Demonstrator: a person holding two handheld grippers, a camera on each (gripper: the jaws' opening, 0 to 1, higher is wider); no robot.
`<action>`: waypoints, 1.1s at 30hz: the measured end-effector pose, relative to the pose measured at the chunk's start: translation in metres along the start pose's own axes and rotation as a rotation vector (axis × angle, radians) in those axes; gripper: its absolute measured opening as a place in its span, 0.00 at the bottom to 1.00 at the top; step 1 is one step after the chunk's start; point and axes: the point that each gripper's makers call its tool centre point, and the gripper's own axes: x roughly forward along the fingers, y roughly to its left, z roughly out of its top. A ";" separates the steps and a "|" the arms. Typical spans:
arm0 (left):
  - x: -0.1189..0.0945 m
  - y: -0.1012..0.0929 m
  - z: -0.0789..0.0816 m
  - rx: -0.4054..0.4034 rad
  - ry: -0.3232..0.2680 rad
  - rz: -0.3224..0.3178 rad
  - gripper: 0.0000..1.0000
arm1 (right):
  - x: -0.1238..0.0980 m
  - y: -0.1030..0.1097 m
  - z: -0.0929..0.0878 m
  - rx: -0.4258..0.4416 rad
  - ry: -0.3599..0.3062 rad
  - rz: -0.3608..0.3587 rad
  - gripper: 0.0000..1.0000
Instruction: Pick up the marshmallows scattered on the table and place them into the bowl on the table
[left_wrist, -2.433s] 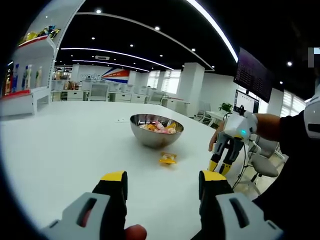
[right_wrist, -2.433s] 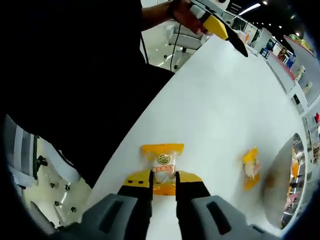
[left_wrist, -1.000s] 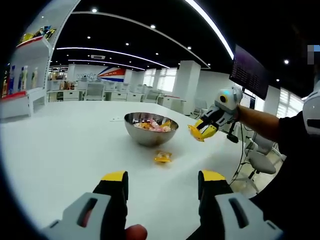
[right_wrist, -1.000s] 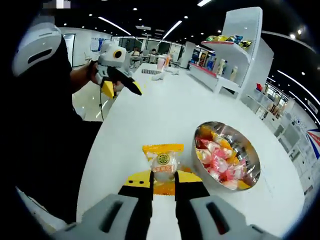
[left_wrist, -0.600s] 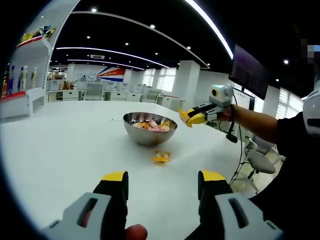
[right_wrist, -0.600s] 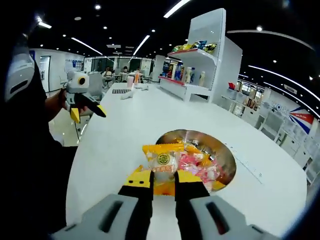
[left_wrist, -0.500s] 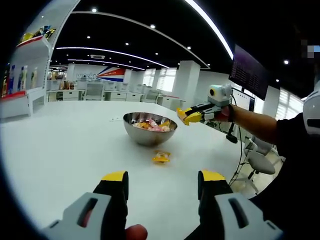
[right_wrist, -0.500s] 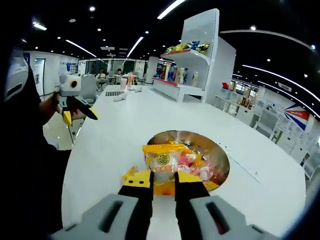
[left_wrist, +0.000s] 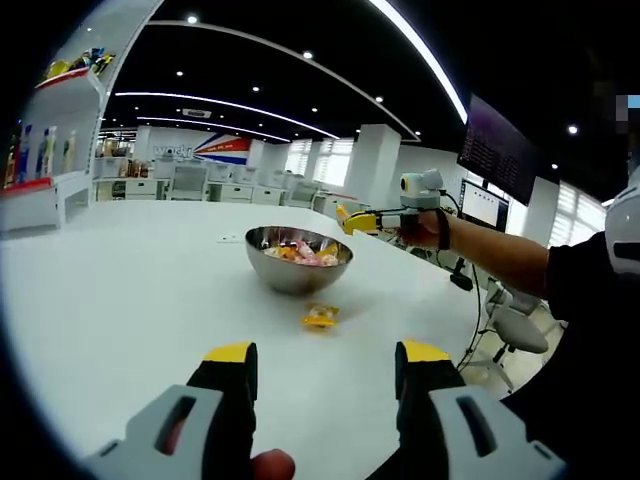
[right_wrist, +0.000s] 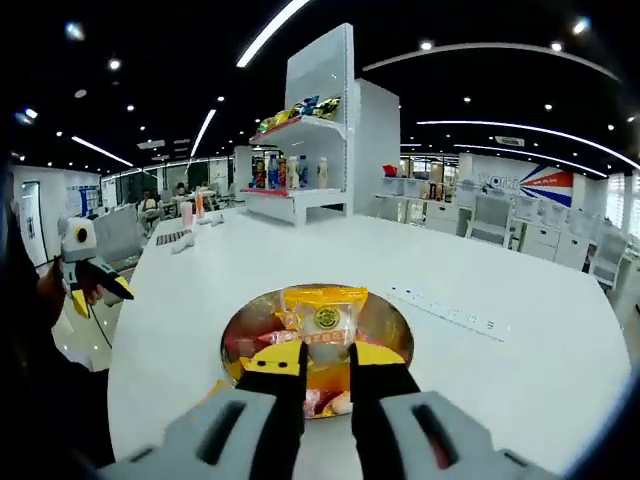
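I've got the right gripper (right_wrist: 326, 372) clamped on a yellow marshmallow packet (right_wrist: 325, 325), held right over the bowl (left_wrist: 298, 262), which already has a pile of wrapped marshmallows in it. One more packet (left_wrist: 320, 317) sits on the table (left_wrist: 120, 300) just in front of the bowl. The left gripper (left_wrist: 327, 375) hangs back from the bowl, jaws apart, holding nothing. My worry: if I let go off-center, the packet could clip the rim and slide back out onto the table.
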 end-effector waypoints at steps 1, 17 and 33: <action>0.000 0.000 0.000 0.001 0.000 0.001 0.56 | 0.002 -0.005 -0.001 0.024 -0.002 -0.017 0.17; 0.000 0.004 0.000 -0.010 0.002 0.006 0.55 | 0.015 -0.012 -0.010 0.105 0.029 -0.060 0.18; -0.001 0.007 -0.002 -0.012 0.006 0.011 0.55 | 0.020 0.008 -0.003 0.071 -0.001 0.034 0.35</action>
